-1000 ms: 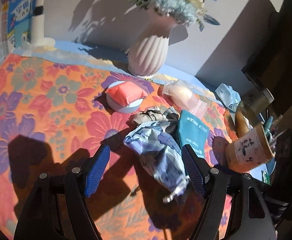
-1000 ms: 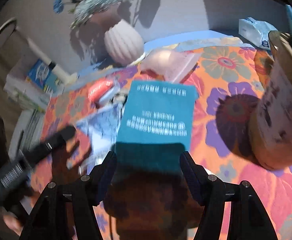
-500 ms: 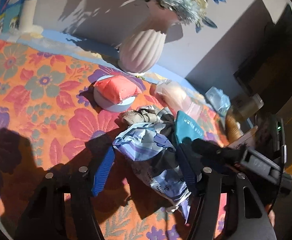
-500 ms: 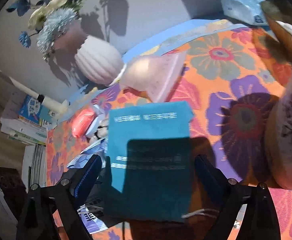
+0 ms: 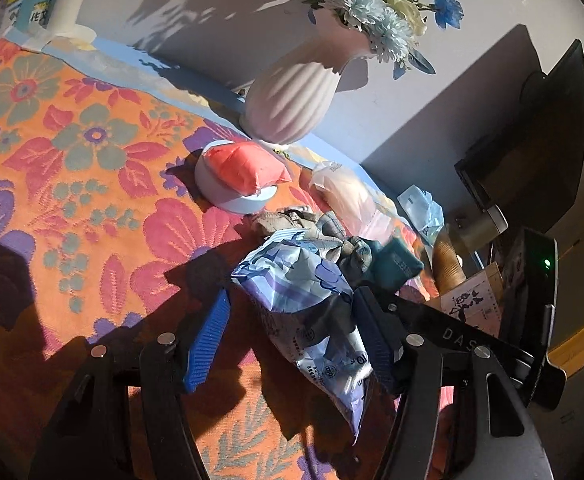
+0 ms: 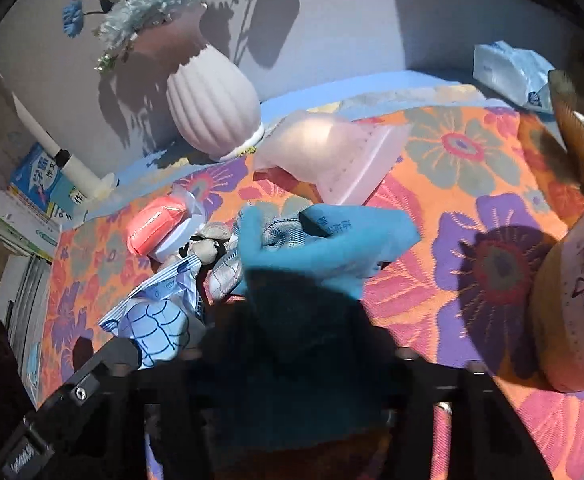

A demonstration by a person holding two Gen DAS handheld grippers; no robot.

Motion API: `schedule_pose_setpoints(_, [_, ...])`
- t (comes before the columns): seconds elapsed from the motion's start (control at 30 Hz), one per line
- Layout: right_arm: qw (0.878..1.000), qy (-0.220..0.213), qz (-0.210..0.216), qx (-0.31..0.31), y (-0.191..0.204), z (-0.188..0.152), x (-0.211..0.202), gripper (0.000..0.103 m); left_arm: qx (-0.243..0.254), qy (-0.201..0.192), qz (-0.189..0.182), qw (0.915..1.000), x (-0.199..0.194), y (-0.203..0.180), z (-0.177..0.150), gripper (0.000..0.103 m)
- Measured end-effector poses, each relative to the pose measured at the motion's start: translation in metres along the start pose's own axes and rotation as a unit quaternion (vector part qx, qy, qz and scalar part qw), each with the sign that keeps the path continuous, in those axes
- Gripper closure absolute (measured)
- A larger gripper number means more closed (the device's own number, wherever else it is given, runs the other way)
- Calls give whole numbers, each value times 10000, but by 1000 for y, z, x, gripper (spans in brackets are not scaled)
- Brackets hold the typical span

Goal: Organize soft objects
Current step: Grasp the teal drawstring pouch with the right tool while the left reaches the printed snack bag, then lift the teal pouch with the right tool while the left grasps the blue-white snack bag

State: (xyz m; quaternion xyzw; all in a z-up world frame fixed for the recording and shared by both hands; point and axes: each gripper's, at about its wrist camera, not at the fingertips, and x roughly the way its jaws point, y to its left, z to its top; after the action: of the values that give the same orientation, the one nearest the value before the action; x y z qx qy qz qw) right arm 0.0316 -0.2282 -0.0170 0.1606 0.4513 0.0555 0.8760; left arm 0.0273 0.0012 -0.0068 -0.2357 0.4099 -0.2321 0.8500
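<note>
A pile of soft things lies on the flowered cloth (image 5: 92, 184): a blue-and-white printed packet (image 5: 303, 292), a grey checked cloth (image 5: 331, 240) and a teal pouch (image 5: 395, 268). My left gripper (image 5: 292, 344) is open, its blue pads either side of the printed packet. In the right wrist view the teal pouch (image 6: 331, 248) fills the middle, crumpled and folded over the checked cloth (image 6: 276, 236). My right gripper sits in dark shadow under it; its fingers are hidden. A red soft pack (image 5: 244, 168) rests on a white round dish (image 5: 228, 196).
A ribbed pink vase (image 5: 292, 96) with flowers stands at the back by the wall. A pale pink bag (image 5: 343, 196) lies beside it. A brown paper cup (image 6: 571, 272) and a tissue pack (image 6: 511, 72) stand at the right. Books (image 6: 32, 200) are stacked at the left.
The teal pouch went from flat between my right fingers to crumpled and folded over the checked cloth. My right gripper has come in close beside my left. The left gripper shifted slightly towards the pile.
</note>
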Motion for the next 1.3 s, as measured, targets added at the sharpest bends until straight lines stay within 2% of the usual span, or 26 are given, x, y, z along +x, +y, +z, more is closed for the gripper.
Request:
schedule_pose_setpoints(0.07, [10000,-51,51,-7,-3,-2,-6,76,4,-6,15,10000,-1,-1,-1,41])
schedule_pose_setpoints(0.2, [9996,-236,172,16,-14,-13,-29,87,15,31,-21,10000,-3,-4,-3,40])
schedule_pose_setpoints(0.23, [9994,-281,200,-6,-15,-15,-34,87,29,38,-36,10000,-4,-6,-3,35])
schedule_pose_setpoints(0.33, [9985,-453,316,-46,-20,-20,-56,87,92,0,-38,10000,-6,-13,-4,31])
schedule_pose_setpoints(0.5, [9976,-459,408,-326,-23,-35,-78,87,240,157,135,9995,5,-28,-6,30])
schedule_pose_setpoints(0.57, [9967,-445,297,-607,-19,-43,-81,87,333,194,335,9987,12,-35,-7,30])
schedule_pose_setpoints(0.63, [9954,-447,190,-830,-15,-49,-81,87,468,157,533,9974,19,-41,-9,33])
schedule_pose_setpoints(0.67, [9950,-429,214,-878,-16,-51,-80,87,500,181,594,9968,21,-42,-9,39])
schedule_pose_setpoints(0.7, [9948,-396,272,-903,-16,-51,-79,87,558,225,700,9957,24,-44,-9,55])
schedule_pose_setpoints(0.8, [9941,-316,415,-952,-17,-50,-72,87,725,200,806,9939,23,-47,-11,58])
schedule_pose_setpoints(0.83, [9936,-246,500,-982,-17,-50,-69,84,754,157,821,9936,19,-47,-12,60])
schedule_pose_setpoints(0.9, [9932,-64,684,-944,-18,-52,-61,70,797,72,852,9931,12,-48,-13,65])
schedule_pose_setpoints(0.93, [9935,34,724,-876,-20,-54,-57,47,817,32,860,9929,6,-47,-14,68])
schedule_pose_setpoints(0.97, [9942,107,708,-808,-22,-56,-54,37,810,7,860,9930,2,-46,-15,68])
schedule_pose_setpoints(1.13, [9932,329,713,-855,-31,-69,-56,35,626,-272,972,9929,-27,-28,-16,69])
schedule_pose_setpoints(1.23, [9938,276,645,-857,-33,-67,-63,35,437,-388,1070,9925,-39,-10,-17,70])
schedule_pose_setpoints(1.3, [9952,42,505,-841,-31,-63,-74,35,381,-386,1123,9922,-40,-3,-17,70])
